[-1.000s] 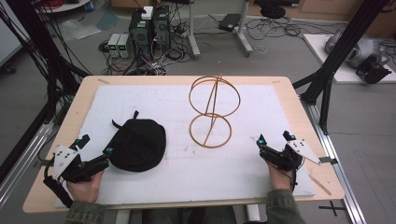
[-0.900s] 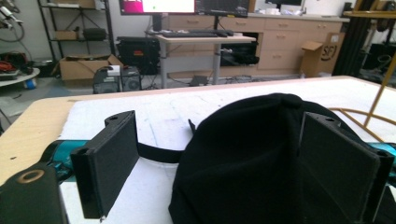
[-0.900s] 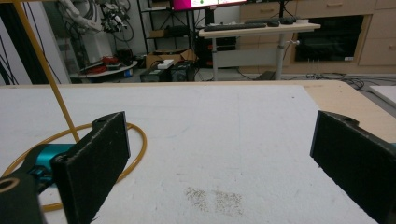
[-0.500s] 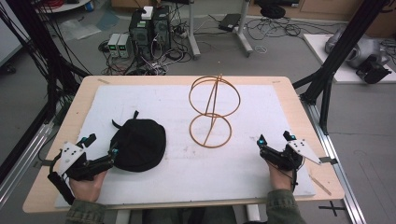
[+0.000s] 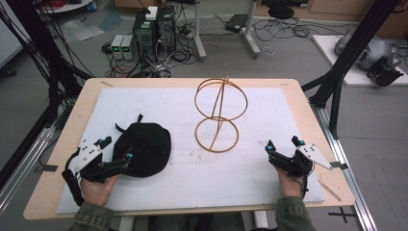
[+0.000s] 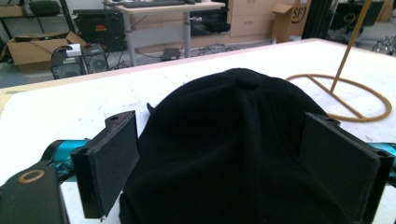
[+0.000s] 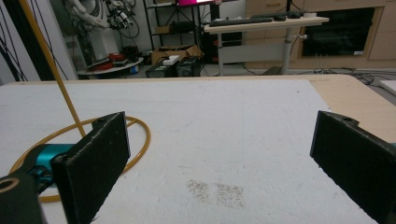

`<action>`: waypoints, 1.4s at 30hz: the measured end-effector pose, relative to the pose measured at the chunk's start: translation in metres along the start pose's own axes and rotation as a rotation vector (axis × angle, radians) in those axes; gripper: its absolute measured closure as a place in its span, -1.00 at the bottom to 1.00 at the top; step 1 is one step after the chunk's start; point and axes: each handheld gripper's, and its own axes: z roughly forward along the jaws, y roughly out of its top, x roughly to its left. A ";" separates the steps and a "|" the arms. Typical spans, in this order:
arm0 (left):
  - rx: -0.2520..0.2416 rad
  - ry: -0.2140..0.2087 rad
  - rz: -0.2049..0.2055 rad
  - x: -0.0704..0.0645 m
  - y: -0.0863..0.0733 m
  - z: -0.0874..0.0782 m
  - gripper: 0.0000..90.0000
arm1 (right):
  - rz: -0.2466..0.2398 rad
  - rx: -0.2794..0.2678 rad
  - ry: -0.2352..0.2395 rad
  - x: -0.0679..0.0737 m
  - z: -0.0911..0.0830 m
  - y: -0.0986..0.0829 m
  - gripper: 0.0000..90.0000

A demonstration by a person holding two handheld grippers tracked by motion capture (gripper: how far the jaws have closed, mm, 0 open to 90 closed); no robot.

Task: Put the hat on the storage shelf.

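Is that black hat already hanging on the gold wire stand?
No, the black hat lies flat on the white table cover beside the gold wire stand, whose rings are bare.

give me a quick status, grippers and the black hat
Left gripper open, fingers either side of black hat, not closed. Right gripper open, holding nothing, on the white mat. Gold wire stand between them, untouched.
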 end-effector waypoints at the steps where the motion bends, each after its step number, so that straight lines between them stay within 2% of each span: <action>1: 0.000 0.000 0.000 0.000 0.000 0.000 -0.70 | 0.000 0.000 0.000 0.000 0.000 0.000 -0.91; 5: 0.014 -0.012 0.006 -0.002 0.001 0.003 -0.70 | -0.010 0.003 0.007 0.000 0.000 0.000 -0.92; 6: 0.027 -0.034 0.008 -0.003 0.001 0.005 -0.68 | -0.006 0.002 0.011 0.000 0.000 0.000 -0.91; 7: 0.027 -0.034 0.008 -0.003 0.001 0.005 -0.66 | -0.001 0.008 0.012 0.000 -0.001 0.000 -0.91; 13: 0.092 -0.065 0.029 -0.005 -0.002 0.011 -0.64 | 0.001 0.007 0.016 -0.001 0.000 -0.001 -0.91; 21: 0.126 -0.063 0.042 -0.008 -0.003 0.015 -0.60 | 0.002 0.010 0.016 0.000 0.000 -0.001 -0.91; 26: 0.151 -0.052 0.039 -0.010 -0.004 0.017 -0.49 | 0.002 0.010 0.015 0.000 0.000 -0.001 -0.91; 27: 0.151 -0.052 0.039 -0.010 -0.004 0.017 -0.43 | 0.002 0.010 0.015 0.000 0.000 -0.001 -0.91; 29: 0.164 -0.024 0.038 -0.010 -0.004 0.016 -0.29 | -0.001 0.009 0.013 0.000 0.000 -0.001 -0.91; 31: 0.166 -0.022 0.036 -0.010 -0.004 0.016 -0.13 | -0.004 0.007 0.013 0.000 0.000 -0.001 -0.91; 34: 0.173 -0.033 0.031 -0.010 -0.004 0.016 0.12 | -0.010 0.002 0.010 -0.001 0.000 -0.001 -0.91; 37: 0.176 -0.049 0.012 -0.010 -0.004 0.016 0.35 | -0.010 0.000 0.009 -0.001 0.000 -0.001 -0.91; 38: 0.183 -0.067 -0.002 -0.009 -0.004 0.017 0.48 | -0.008 0.000 0.006 -0.001 0.000 -0.001 -0.91; 42: 0.181 -0.084 0.034 -0.011 -0.004 0.016 0.90 | -0.005 -0.001 0.003 -0.001 -0.001 -0.001 -0.91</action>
